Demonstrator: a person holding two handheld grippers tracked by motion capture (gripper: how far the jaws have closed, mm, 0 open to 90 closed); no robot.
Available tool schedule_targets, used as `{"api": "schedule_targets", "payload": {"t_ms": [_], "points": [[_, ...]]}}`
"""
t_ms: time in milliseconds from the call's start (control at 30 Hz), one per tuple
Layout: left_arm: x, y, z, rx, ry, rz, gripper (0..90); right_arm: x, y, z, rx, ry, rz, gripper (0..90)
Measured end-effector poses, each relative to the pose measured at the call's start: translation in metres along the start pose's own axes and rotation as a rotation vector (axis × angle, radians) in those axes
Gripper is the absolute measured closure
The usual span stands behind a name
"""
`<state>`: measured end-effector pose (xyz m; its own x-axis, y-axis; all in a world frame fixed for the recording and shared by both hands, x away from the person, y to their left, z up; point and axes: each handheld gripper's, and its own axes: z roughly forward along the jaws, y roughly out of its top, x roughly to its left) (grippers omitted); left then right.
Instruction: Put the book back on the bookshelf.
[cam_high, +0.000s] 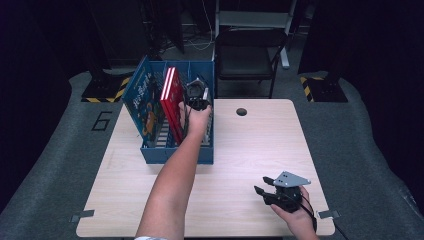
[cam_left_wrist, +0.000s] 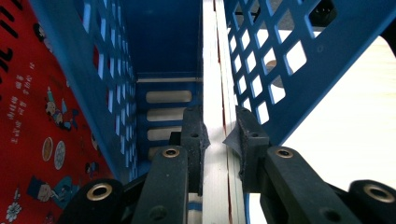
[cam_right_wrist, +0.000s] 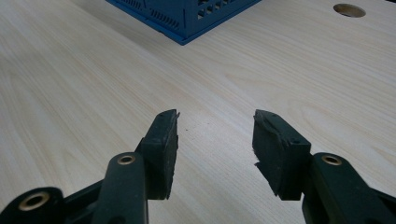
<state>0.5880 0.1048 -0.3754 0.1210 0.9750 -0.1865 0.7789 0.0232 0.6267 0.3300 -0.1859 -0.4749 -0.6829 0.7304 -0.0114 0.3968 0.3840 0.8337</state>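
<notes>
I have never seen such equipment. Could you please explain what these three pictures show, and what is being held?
A person works at a wooden table with a hand-held gripper in each hand. One picture is taken from above; the other two come from cameras riding on the grippers. A blue crate on the table holds a red book and others. The left hand-held gripper reaches into the crate, clamped on a thin book standing on edge. The right hand-held gripper is open over bare table, holding nothing.
</notes>
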Motion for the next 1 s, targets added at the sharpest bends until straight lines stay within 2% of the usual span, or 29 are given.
{"api": "schedule_targets", "payload": {"t_ms": [200,367,600,833,1000], "points": [[0.001,-0.003,0.003,0.011,-0.009,-0.028,76.9,0.0,0.0,0.001,0.0,0.004,-0.004,50.2],[0.004,-0.003,0.004,0.004,-0.015,-0.025,76.8,0.002,0.0,0.001,0.005,0.006,-0.003,50.2],[0.004,-0.006,0.009,-0.004,-0.015,-0.044,76.9,0.002,-0.001,0.002,0.008,0.005,0.002,50.2],[0.002,-0.007,0.009,-0.006,-0.006,-0.032,76.5,0.002,0.0,0.002,0.007,0.002,0.001,50.2],[0.003,-0.01,0.01,0.01,-0.033,-0.03,74.8,0.003,0.0,0.003,0.011,0.014,-0.01,50.3]]}}
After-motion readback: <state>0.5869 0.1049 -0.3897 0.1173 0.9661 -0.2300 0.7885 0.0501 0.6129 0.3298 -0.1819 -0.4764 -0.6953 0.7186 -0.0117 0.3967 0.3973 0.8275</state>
